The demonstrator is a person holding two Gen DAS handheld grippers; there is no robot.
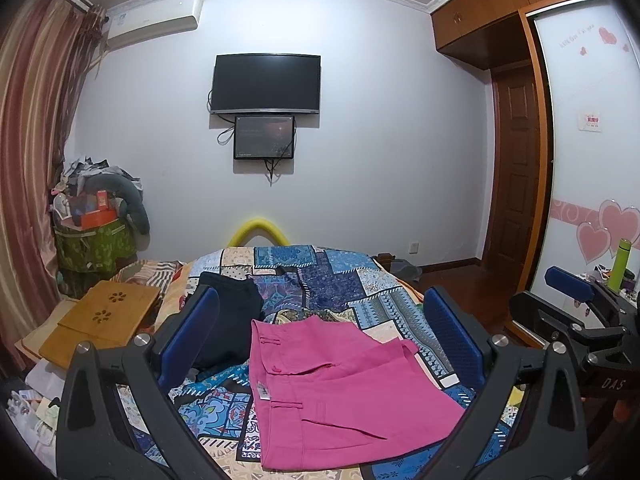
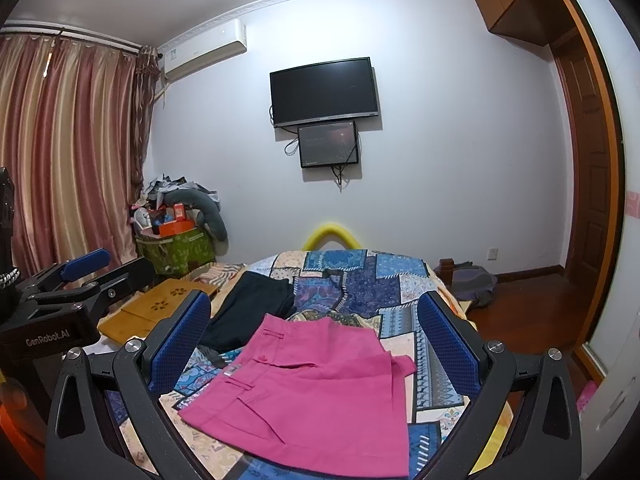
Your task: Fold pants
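1. Jaws of the left gripper (image 1: 320,332) stand wide apart and hold nothing; the right gripper (image 2: 314,336) is likewise spread and empty. Both hover above the bed.
2. Below them the pink pants (image 1: 332,392) lie already doubled into a compact shape on the patchwork bedspread (image 1: 340,280), waistband toward the left.
3. A dark garment (image 1: 228,320) lies just beside them, touching or nearly so.
4. The fold looks nearly finished. For a clean last fold, I would pinch the two corners of one short edge, lift evenly, and keep clear of the dark cloth.
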